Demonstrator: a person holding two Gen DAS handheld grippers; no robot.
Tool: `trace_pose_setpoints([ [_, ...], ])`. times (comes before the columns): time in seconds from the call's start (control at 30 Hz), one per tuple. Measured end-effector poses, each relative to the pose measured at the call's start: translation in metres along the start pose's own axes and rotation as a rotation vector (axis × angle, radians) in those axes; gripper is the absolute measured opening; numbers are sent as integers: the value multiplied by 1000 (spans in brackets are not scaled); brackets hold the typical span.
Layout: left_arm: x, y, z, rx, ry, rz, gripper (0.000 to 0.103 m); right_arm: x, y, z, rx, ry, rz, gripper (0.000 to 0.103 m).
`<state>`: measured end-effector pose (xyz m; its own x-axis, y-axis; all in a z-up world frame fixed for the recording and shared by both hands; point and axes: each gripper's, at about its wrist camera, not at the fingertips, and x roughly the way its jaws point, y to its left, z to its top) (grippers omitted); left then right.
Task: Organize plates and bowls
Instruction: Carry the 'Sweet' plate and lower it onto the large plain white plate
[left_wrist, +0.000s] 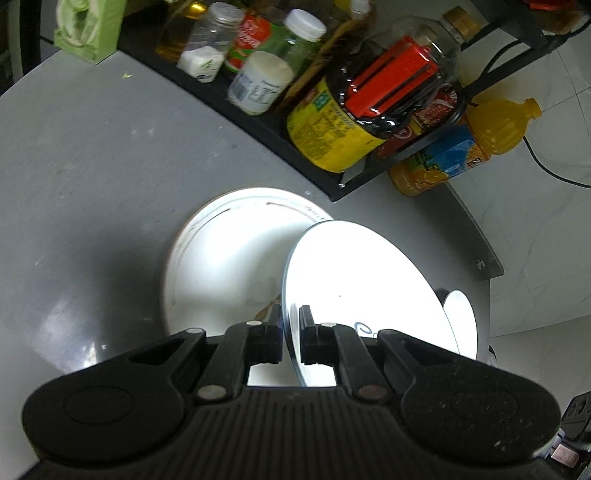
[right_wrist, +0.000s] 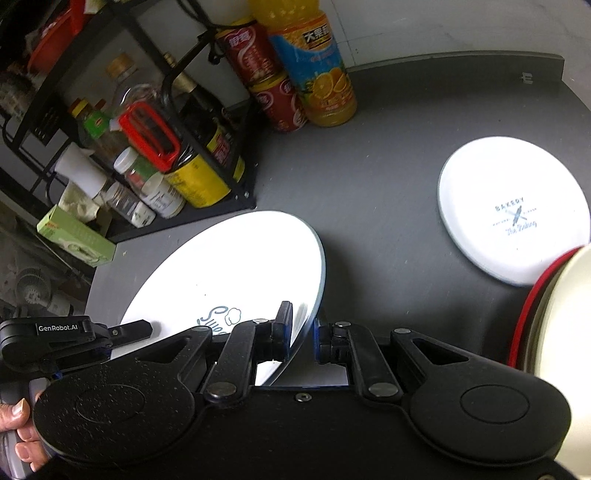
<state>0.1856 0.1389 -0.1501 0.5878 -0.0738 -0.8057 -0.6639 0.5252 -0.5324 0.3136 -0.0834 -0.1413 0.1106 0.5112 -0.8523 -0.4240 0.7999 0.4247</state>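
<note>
Left tongs and right tongs both pinching opposite rims of round white plate with blue script, held tilted above grey tabletop, partly over larger white plate with brown rim line. Small white bakery-print plate lying flat, well apart.

Both grippers are matte black plastic. The left gripper has two rounded housings with shallow circular recesses on either side of a ribbed central panel, and linkage bars pinned by silver rivets leading to its fingers. The right gripper has the same build, with a small screw behind its fingers and blue trim on one finger. Left of it, a black body carries white "GenRobot.AI" lettering.
</note>
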Motion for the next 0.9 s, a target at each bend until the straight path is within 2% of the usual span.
trace_pose_setpoints([
  [0.5,-4,39,-22,-49,32,26,6,8,14,-29,-35,32,-14,11],
  [0.9,11,50,-15,-57,47,51,6,25,24,-28,-62,45,-33,11],
])
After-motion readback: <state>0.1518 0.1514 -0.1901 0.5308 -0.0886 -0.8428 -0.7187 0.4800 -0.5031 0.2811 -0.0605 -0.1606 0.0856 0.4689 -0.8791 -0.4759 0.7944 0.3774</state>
